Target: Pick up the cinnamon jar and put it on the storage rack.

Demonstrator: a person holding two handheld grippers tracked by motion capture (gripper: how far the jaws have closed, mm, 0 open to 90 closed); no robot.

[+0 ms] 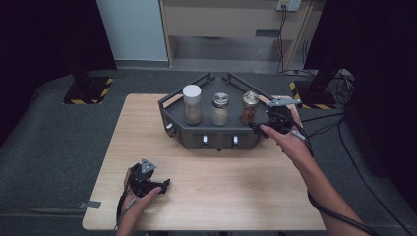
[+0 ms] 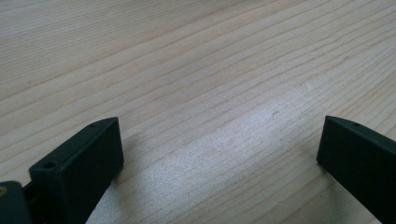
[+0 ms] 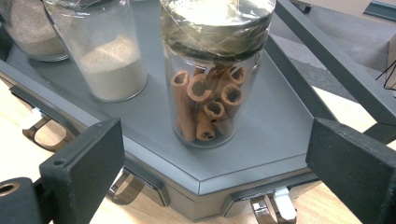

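While the left gripper (image 1: 164, 185) rests low over the near left part of the table (image 1: 221, 196), the right gripper (image 1: 260, 127) is held at the right front corner of the grey rack (image 1: 169, 118). In the left gripper view the jaws stand wide apart with bare wood between them, so that tool is released and grasps nothing.

Seen from the right gripper view, the right gripper (image 3: 210, 154) also has its jaws spread wide, and the cinnamon jar (image 3: 212, 70) stands beyond them, centred in the gap but apart from both pads. Nothing is clamped. That jar sits upright on the rack's flat top, near its front edge, with rolled sticks visible through the glass and a shiny lid on it.

From the high view the cinnamon jar (image 1: 250, 107) is the rightmost of three in a row on the rack. A middle jar (image 1: 220, 109) with pale powder stands just beside it, and a white-lid jar (image 1: 192, 104) stands at the left end. Small clips (image 3: 275, 205) hang from the rack's front face. The rack itself sits at the far middle of the table, well apart from the left gripper.
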